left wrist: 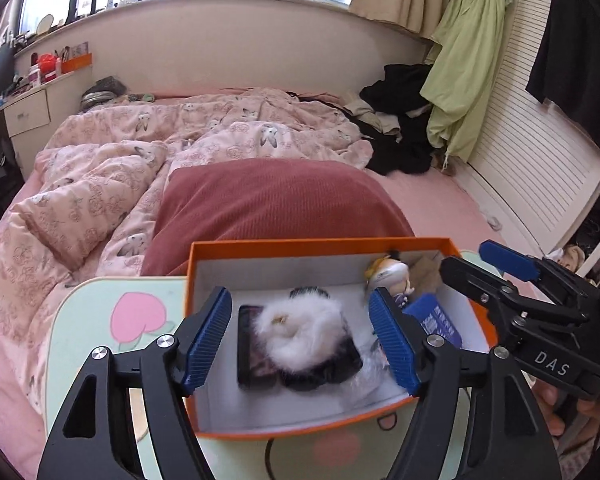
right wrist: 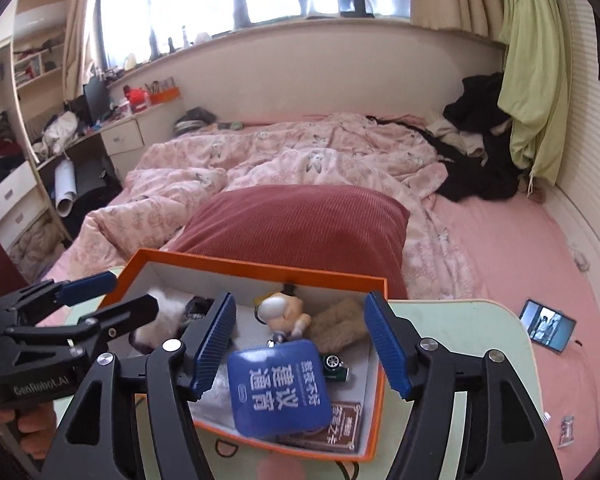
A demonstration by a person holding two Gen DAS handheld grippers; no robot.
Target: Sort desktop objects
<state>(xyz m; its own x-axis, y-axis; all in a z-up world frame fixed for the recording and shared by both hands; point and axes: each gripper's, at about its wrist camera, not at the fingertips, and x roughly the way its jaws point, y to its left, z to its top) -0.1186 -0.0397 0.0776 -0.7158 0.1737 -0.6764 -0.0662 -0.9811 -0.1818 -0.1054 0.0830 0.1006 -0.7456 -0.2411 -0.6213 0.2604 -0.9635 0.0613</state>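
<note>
While both tools tilt down over the orange box (left wrist: 320,246) on the table (left wrist: 100,320), the left tool (left wrist: 300,340) gapes released above the white fluffy toy (left wrist: 304,332), and the right tool (right wrist: 300,344) gapes released above the blue tin (right wrist: 276,388).

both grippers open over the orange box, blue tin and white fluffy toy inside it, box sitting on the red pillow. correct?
Not quite: the orange box sits on the pale green table, with the red pillow behind it, as the right wrist view shows. The rest holds: left gripper and right gripper open, blue tin and white fluffy toy inside.
</note>
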